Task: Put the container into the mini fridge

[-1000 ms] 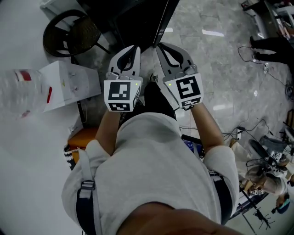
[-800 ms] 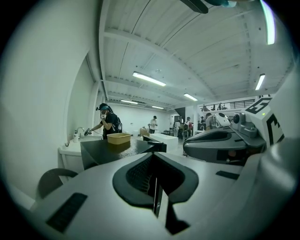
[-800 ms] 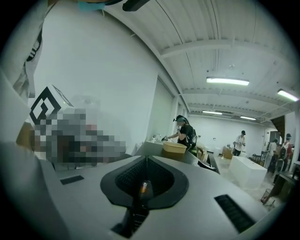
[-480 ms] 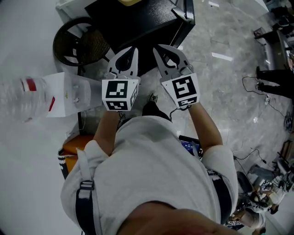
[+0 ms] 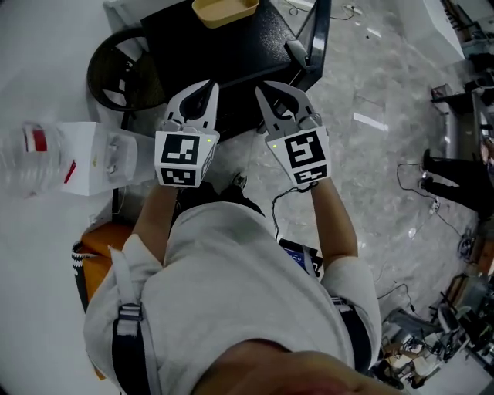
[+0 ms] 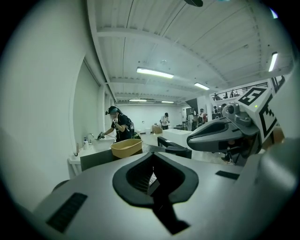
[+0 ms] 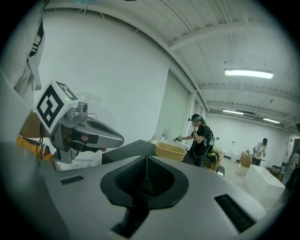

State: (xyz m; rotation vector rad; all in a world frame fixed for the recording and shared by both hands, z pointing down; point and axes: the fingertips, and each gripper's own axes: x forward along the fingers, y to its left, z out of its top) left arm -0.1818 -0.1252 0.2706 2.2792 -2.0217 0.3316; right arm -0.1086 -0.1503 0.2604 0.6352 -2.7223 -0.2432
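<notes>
the container [image 5: 225,11], a shallow tan-yellow open tub, sits atop the black mini fridge [image 5: 231,55], ahead of the left gripper [image 5: 202,87] and right gripper [image 5: 266,91], apart from both; each gripper's jaws are pressed together, empty.

- The container [image 5: 225,11] was mustard yellow.
- The mini fridge [image 5: 231,55] was black.
- The left gripper [image 5: 207,86] and right gripper [image 5: 261,91] were pale grey, and their cubes bore black-and-white square markers.
- The floor [image 5: 370,85] was grey and marbled.
- The shirt [image 5: 231,278] was off-white.
</notes>
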